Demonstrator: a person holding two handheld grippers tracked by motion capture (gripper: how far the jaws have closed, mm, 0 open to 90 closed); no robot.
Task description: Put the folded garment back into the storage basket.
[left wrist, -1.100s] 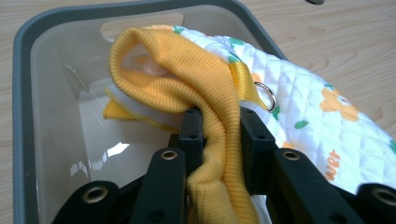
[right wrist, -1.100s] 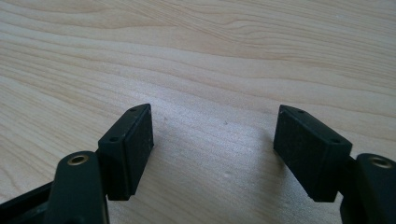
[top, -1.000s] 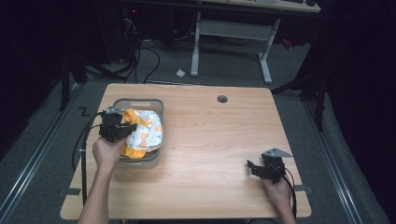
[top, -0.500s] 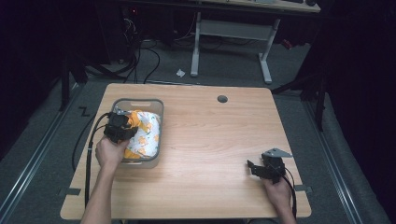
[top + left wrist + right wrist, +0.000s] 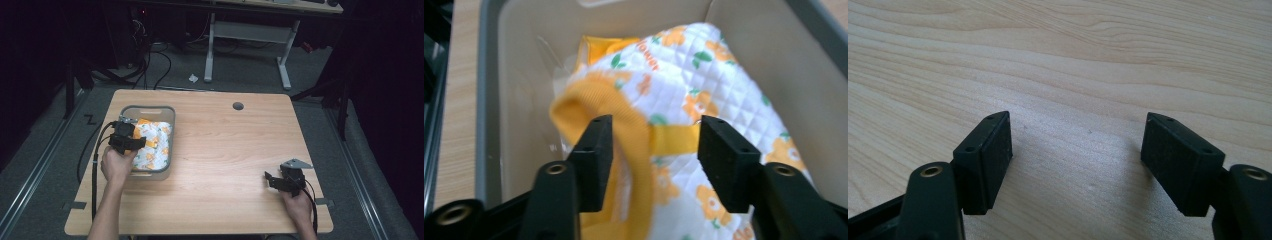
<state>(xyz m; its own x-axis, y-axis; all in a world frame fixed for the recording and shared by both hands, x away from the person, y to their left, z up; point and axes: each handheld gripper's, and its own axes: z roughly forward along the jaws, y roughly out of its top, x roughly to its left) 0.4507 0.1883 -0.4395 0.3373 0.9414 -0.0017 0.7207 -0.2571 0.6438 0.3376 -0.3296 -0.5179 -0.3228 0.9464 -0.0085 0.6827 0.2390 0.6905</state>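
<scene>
Quilted flowered cloth (image 5: 704, 90), bundled in grey bin (image 5: 169, 137) near table's left edge; left gripper (image 5: 651, 150), jaws wide astride its orange hem, apparently about to grasp; right gripper (image 5: 1075, 165), jaws wide, empty, parked near front-right corner.

A bin (image 5: 169, 142) sits on the table (image 5: 230, 150) at the left of the high view. A folded quilted cloth (image 5: 156, 145) lies in the bin. The left gripper (image 5: 134, 142) is over the bin's left side, above the cloth. The right gripper (image 5: 272, 180) is at lower right, over bare tabletop, well apart from the bin.
</scene>
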